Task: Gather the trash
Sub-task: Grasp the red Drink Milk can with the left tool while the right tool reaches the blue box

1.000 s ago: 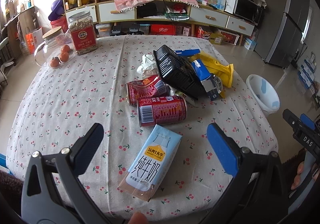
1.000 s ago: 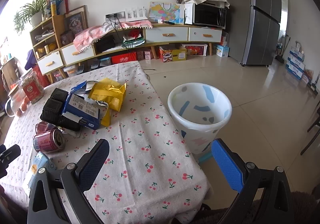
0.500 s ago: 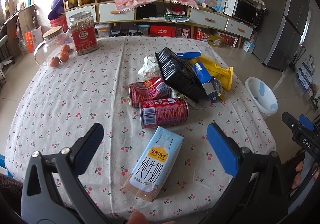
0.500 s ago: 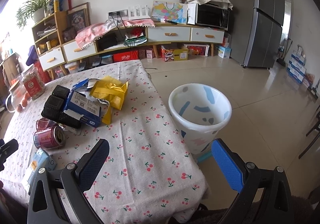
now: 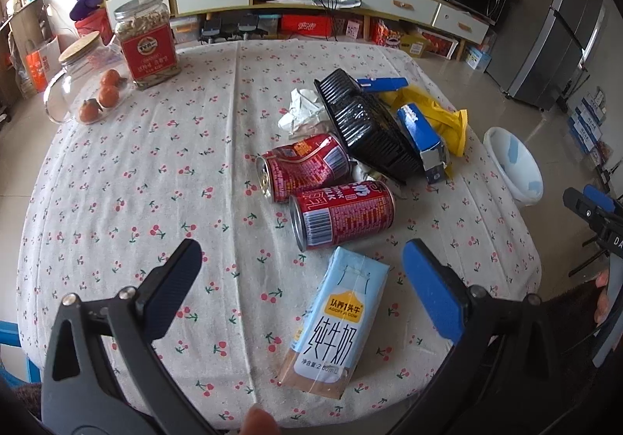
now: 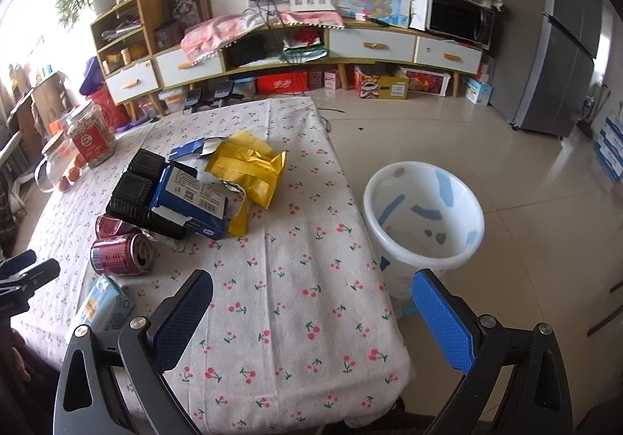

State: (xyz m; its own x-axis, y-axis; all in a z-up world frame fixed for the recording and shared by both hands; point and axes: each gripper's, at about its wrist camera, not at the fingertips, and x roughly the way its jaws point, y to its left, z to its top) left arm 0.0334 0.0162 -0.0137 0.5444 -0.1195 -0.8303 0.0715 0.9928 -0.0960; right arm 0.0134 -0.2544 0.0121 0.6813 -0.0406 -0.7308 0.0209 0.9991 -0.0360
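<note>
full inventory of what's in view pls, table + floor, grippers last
milk carton: 1, light blue, lying at the near table edge
cans: 2, red, on their sides mid-table
black tray: 1, tilted on the pile
blue box: 1, torn, against the tray
yellow bag: 1, behind the box
crumpled paper: 1, white, left of the tray
jar: 1, red label, far left
glass pot: 1, clear, holds orange fruit
bin: 1, white and blue, on the floor beside the table
left gripper: open
right gripper: open
</note>
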